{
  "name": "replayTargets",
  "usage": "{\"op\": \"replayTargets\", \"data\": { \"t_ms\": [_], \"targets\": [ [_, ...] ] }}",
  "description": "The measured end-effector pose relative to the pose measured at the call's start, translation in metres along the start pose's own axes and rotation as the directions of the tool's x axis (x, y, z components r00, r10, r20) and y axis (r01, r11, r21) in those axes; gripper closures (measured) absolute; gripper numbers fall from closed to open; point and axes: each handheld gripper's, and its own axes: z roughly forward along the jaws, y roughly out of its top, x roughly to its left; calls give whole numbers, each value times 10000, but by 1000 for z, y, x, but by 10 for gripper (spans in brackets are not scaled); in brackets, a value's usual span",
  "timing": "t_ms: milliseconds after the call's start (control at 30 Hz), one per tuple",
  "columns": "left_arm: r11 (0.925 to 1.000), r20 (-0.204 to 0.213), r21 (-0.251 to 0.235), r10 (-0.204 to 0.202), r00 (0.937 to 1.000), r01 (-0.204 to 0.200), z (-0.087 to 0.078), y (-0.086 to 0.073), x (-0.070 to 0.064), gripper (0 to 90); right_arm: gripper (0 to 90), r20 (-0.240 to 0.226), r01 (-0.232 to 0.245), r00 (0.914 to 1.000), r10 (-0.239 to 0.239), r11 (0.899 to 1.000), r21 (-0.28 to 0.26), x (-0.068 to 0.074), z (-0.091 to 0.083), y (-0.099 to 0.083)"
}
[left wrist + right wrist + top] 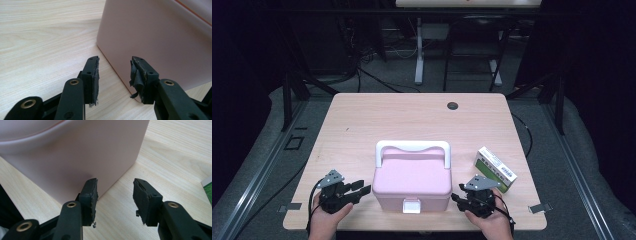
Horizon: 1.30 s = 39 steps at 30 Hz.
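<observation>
Two tongs flank a pink lidded box [412, 182] at the near edge of the surface [362, 125]: the left tongs [362, 189] and right tongs [455, 198], both with jaws apart and empty, point at its side walls. This looks like the approach; next would likely be the white front latch [411, 206] or the white handle [412, 146]. Farther right lies a green-and-white carton [496, 168], its print too small to read.
</observation>
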Motion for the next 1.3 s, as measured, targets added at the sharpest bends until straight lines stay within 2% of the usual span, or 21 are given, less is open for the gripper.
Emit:
{"op": "replayTargets", "data": {
  "t_ms": [100, 333, 433, 500, 600, 667, 733, 800, 967, 1133, 1300],
  "targets": [
    [10000, -2, -15, -59, 10000, 59, -2, 1, 1, 581, 535, -20, 51, 10000, -51, 10000, -12, -1, 0, 1],
    [9996, 4, -31, 275, 9996, -275, -10, 8, -2, 576, 554, -42, -83, 10000, 83, 10000, -49, -4, -9, 5],
    [9997, 31, -10, 229, 9997, -229, -16, 13, -2, 576, 563, -130, -146, 9998, 145, 9999, -40, -5, -15, 8],
    [9999, 43, -3, 150, 9999, -150, -20, 16, -1, 578, 572, -403, -345, 9986, 346, 9994, 22, -6, -19, 12],
    [9999, 140, -140, 102, 9999, -100, -27, 25, 1, 581, 570, -407, -360, 9985, 359, 9994, -17, -5, -25, 19],
    [9998, 192, -150, 94, 9998, -91, -32, 31, 1, 580, 562, -458, -208, 9987, 213, 9997, 113, -4, -29, 25],
    [9999, 402, -160, 33, 9992, -27, -36, 37, 1, 577, 551, -494, -182, 9986, 188, 9997, 134, -4, -32, 29],
    [10000, 545, -56, 34, 9985, -31, -38, 44, 1, 555, 552, -437, -43, 9990, 37, 9999, -126, -4, -38, 35],
    [9995, 506, -206, 260, 9984, -250, -43, 60, -5, 539, 552, -372, -109, 9993, 91, 9988, -475, -10, -48, 52],
    [9989, 642, -135, 446, 9969, -438, -41, 79, -12, 540, 553, -430, -212, 9989, 177, 9964, -820, -13, -55, 72],
    [9973, 863, -365, 663, 9941, -633, -37, 98, -20, 542, 550, -566, -201, 9983, 140, 9938, -1094, -14, -57, 91]
  ]
}}
